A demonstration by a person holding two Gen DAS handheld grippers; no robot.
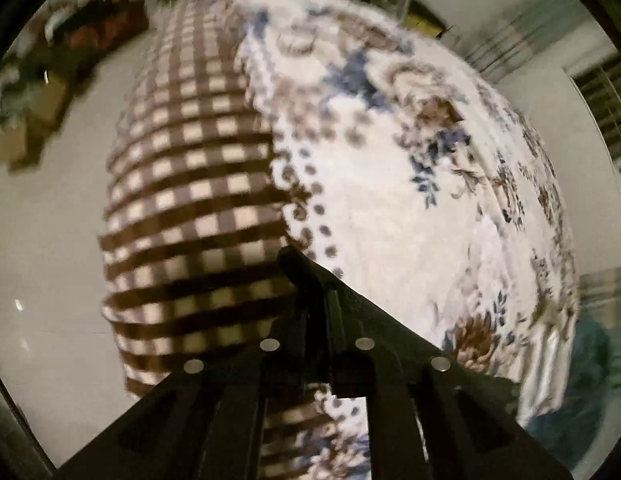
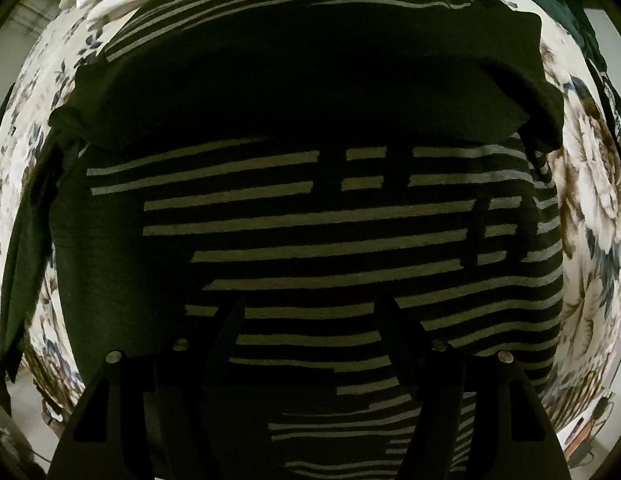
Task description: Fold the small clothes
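A brown-and-cream checked cloth [image 1: 190, 208] lies on the left part of a bed, soft and woven, its grid of squares bulging in the fisheye. Beside it to the right, touching its edge, spreads a fleecy white bedspread [image 1: 390, 208] printed with blue and brown flowers and a dotted border. Left of the checked cloth runs pale, glossy floor [image 1: 50, 240], with blurred brown clutter at its far side. The left gripper [image 1: 306, 276] points down at the seam where checked cloth meets bedspread; its jaws are together, and whether any fabric is pinched between them cannot be told.

In the right wrist view, the task's garment, a dark knit top [image 2: 310, 220] with thin pale horizontal stripes, lies flat on the same floral bedspread, which frames it on both sides. A plain dark band of it is folded across the stripes further up. The right gripper [image 2: 310, 320] hangs straight over the top, jaws apart, holding nothing.
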